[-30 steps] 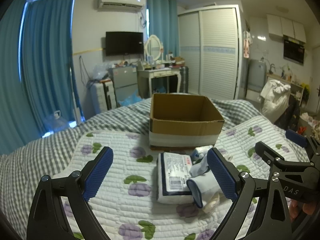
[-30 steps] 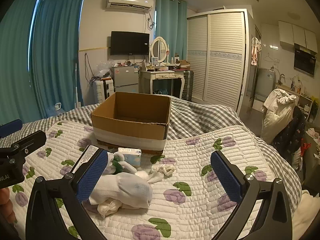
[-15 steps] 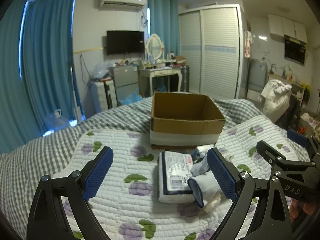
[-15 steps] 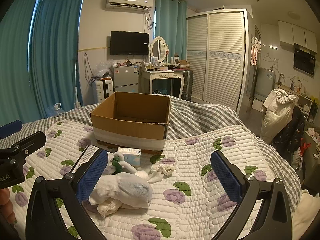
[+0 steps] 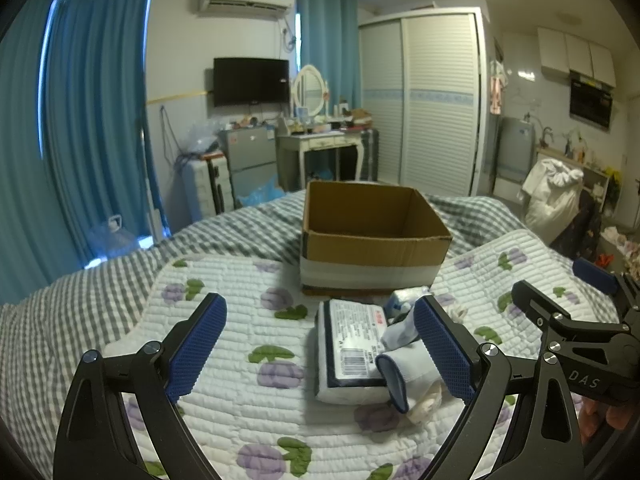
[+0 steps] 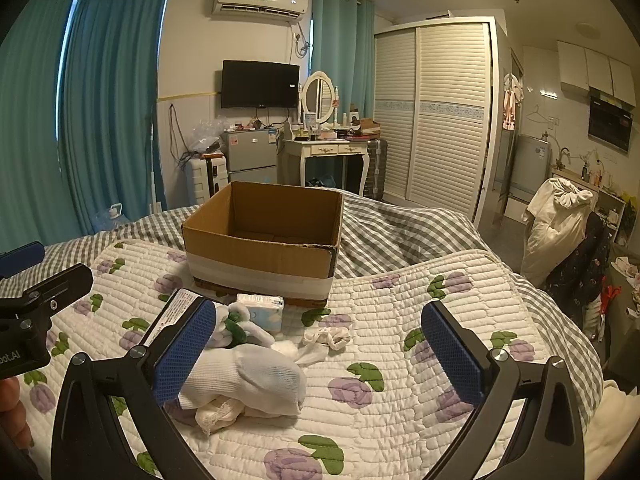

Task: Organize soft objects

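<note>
An open, empty cardboard box (image 5: 372, 236) (image 6: 264, 240) stands on the quilted bed cover. In front of it lies a heap of soft things: a white wrapped pack with a printed label (image 5: 352, 348) (image 6: 176, 308), rolled white socks (image 6: 256, 376) (image 5: 404, 368), a small tissue packet (image 6: 260, 312), a white and green sock (image 6: 234, 324) and a crumpled white cloth (image 6: 326, 338). My left gripper (image 5: 320, 352) is open and empty above the cover, the pack between its fingers. My right gripper (image 6: 316, 356) is open and empty, hovering over the socks.
The floral quilt (image 6: 400, 360) lies over a grey checked blanket (image 5: 80, 308). Beyond the bed stand a dressing table (image 6: 324, 152), a small fridge (image 6: 252, 152), a wardrobe (image 6: 436, 112) and blue curtains (image 5: 92, 120). The right gripper's body shows in the left wrist view (image 5: 576, 332).
</note>
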A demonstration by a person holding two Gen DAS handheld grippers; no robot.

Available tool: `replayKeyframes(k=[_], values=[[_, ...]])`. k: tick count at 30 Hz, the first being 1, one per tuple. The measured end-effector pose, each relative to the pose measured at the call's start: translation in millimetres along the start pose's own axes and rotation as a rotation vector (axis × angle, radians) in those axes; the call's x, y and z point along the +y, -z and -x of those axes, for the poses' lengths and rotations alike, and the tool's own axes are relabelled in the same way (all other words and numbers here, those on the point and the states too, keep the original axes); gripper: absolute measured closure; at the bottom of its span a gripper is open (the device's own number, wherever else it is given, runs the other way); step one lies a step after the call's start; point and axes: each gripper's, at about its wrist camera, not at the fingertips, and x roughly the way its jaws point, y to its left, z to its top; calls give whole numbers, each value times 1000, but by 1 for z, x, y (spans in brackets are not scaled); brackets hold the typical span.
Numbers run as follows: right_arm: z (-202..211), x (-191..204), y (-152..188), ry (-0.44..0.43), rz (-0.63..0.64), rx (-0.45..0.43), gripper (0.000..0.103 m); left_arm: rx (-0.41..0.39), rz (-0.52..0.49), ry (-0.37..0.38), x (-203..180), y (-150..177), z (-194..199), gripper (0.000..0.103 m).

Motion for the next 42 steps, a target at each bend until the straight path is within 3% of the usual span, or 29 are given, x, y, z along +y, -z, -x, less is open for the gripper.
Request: replayKeyframes(k=[33, 38, 42], values=[[5, 12, -2, -23, 26, -2, 0, -8, 13, 5, 3, -4, 9, 7], [-20, 16, 10, -56, 52, 96, 0, 40, 10, -27, 6, 7, 2, 7], [-49, 21, 28, -68, 69, 172, 0, 122, 29, -53, 15, 24, -15, 7]])
